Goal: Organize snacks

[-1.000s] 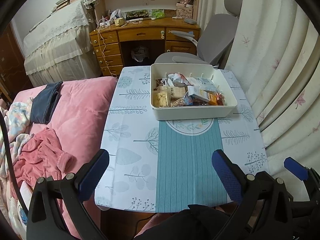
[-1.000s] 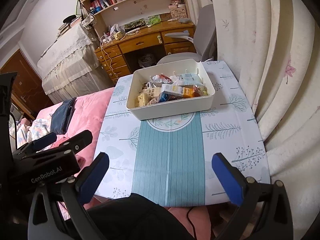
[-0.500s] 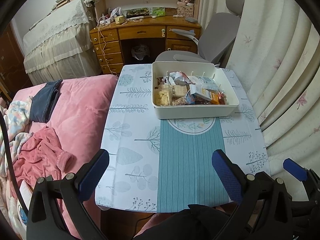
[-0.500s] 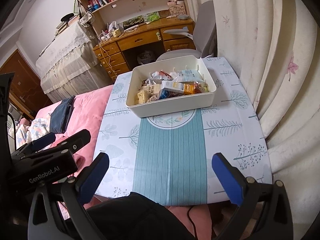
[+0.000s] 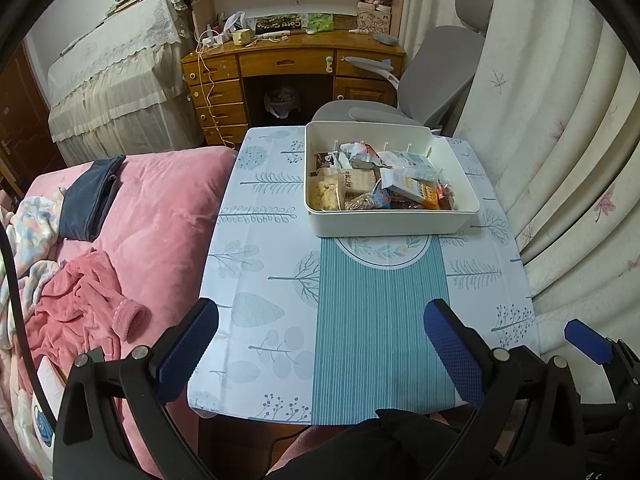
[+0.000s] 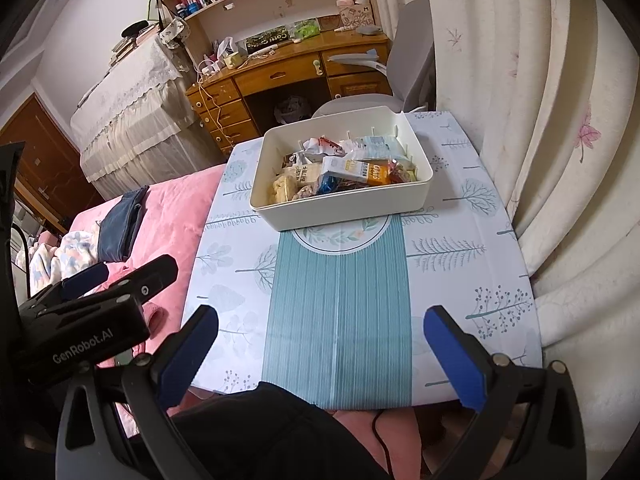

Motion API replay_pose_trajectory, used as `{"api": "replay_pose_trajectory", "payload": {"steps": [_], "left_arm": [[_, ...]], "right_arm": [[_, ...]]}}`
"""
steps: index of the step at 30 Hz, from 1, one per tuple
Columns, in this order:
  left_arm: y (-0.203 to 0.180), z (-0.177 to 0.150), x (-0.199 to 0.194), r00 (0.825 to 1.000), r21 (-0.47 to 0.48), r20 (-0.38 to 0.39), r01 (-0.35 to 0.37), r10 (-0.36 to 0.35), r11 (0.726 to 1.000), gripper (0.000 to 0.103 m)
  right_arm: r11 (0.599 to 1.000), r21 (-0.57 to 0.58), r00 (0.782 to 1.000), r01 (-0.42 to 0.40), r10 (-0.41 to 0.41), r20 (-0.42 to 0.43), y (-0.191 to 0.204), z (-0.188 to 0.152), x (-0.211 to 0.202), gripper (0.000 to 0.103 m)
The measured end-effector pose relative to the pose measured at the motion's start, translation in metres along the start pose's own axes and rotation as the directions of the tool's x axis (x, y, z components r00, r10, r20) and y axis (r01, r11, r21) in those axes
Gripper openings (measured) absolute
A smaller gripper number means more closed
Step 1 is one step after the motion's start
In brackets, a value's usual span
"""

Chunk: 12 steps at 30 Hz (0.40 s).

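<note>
Now, your pose: you hold both tools low at the near edge of the table (image 5: 260, 240), pointing forward across it toward the far side.
Left hand-held gripper (image 5: 320, 344): its blue-padded fingers (image 5: 186, 346) are spread wide with nothing between them; it hovers above the near end of the table, over the patterned cloth.
Right hand-held gripper (image 6: 320, 350): also spread wide and empty, level with the left one and just beside it; in the right wrist view you see the left tool's black body at your lower left.
Snacks (image 5: 376, 184): a jumble of wrapped packets lying in the white bin (image 5: 392, 222); among them are a pale biscuit pack at the left and a white-and-orange pack on top.
White bin: it stands on the far half of the table, partly covering the round motif at the end of the teal stripe (image 5: 376, 320), well apart from both tools.
Surroundings: a pink bed (image 5: 160, 216) touches the table's left side; a curtain (image 5: 560, 160) hangs along its right; a grey chair (image 5: 432, 76) stands behind the bin.
</note>
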State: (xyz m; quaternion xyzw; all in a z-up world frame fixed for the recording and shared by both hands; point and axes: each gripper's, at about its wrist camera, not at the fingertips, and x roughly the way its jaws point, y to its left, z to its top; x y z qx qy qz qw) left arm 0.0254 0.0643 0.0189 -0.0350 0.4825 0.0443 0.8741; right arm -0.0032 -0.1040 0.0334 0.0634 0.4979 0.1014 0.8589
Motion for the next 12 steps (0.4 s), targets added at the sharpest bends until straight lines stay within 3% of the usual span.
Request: {"api": "replay_pose_trajectory", "payload": {"steps": [12], "left_arm": [[-0.0065,0.002,0.0009,1.0,-0.004,0.001,-0.007,0.007,1.0,0.102]], "right_arm": [[1.0,-0.001,1.0,-0.001,0.001,-0.001,-0.0012,0.0009,0.0005,0.103]]}}
